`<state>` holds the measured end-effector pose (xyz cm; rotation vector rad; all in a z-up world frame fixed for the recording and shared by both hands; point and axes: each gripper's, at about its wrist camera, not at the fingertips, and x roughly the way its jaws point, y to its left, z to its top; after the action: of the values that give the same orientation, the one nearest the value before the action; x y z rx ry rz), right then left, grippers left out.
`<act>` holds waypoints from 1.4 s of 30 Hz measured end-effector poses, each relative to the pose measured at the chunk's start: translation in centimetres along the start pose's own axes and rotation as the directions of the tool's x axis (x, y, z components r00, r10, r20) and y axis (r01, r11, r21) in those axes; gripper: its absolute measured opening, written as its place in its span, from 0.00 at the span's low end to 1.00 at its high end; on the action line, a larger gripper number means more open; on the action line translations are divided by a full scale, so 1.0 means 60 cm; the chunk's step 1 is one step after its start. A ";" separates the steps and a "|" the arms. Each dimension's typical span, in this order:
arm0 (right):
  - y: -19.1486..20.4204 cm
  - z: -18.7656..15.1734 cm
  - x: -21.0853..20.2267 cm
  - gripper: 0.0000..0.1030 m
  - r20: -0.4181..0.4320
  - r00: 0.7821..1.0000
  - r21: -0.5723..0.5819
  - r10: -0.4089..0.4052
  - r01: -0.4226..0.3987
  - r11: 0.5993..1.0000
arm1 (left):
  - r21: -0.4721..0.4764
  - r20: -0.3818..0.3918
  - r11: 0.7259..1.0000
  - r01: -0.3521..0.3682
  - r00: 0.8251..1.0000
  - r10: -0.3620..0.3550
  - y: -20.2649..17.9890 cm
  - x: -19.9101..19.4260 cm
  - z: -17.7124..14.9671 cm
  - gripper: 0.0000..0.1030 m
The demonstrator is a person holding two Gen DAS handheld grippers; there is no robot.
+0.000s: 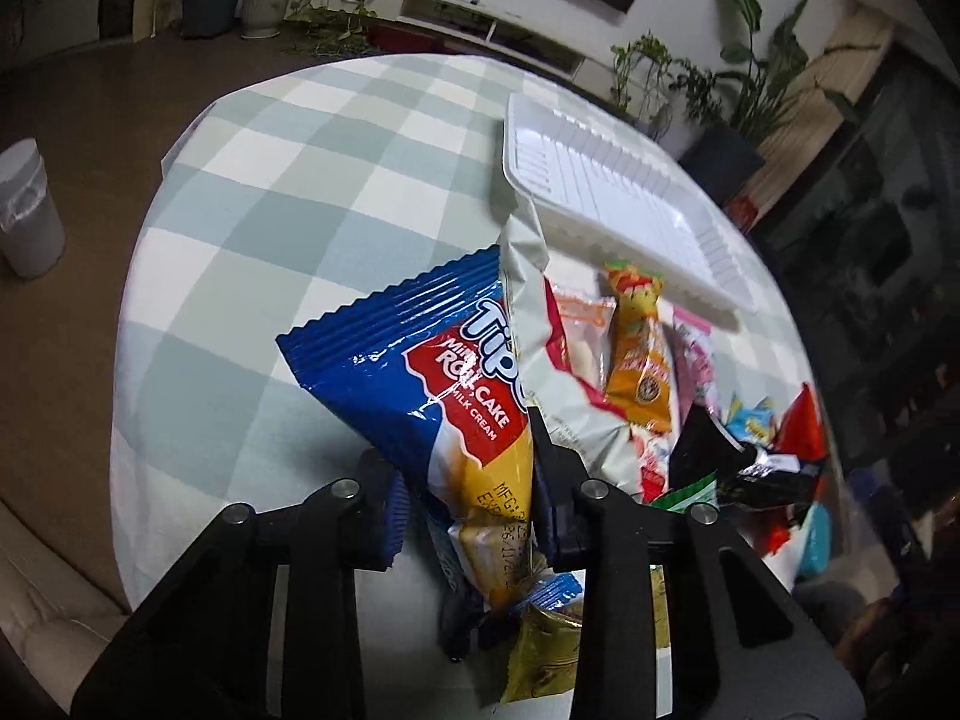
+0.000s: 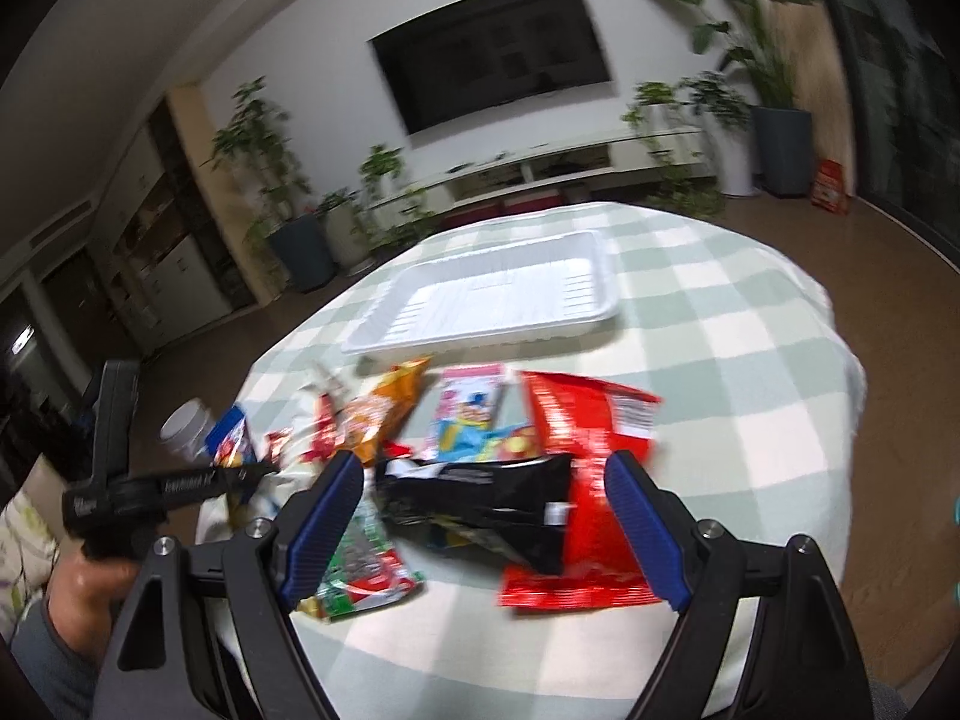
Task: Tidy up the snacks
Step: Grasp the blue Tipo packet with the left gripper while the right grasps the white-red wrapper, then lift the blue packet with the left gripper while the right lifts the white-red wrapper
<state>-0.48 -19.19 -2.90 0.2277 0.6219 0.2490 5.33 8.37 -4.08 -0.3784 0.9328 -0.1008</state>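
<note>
My left gripper (image 1: 468,468) is shut on a blue, red and yellow roll cake packet (image 1: 444,360) and holds it above the table. A white tray (image 1: 630,204) lies empty beyond it, also in the right wrist view (image 2: 498,294). A pile of snack packets lies before the tray: an orange packet (image 1: 639,348), a pink one (image 1: 696,360), a black packet (image 2: 492,498) and a red bag (image 2: 588,432). My right gripper (image 2: 480,480) is open, its jaws on either side of the black packet, just above it. The left gripper (image 2: 180,480) shows at the left in the right wrist view.
The round table has a green and white checked cloth (image 1: 300,180). A green and red packet (image 2: 360,570) lies near my right gripper's left finger. A white bin (image 1: 27,210) stands on the floor to the left. Potted plants (image 2: 288,228) and a low white shelf stand behind the table.
</note>
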 end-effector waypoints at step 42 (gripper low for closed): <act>0.244 0.013 0.263 0.31 -0.413 0.911 -0.356 -0.015 -0.146 0.923 | -0.139 0.112 0.965 0.223 0.972 -0.208 0.071 -0.056 0.026 0.28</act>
<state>10.00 -0.79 -6.72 -0.1881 0.9677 0.4861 4.27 13.61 -2.22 -0.6202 0.8035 -0.2106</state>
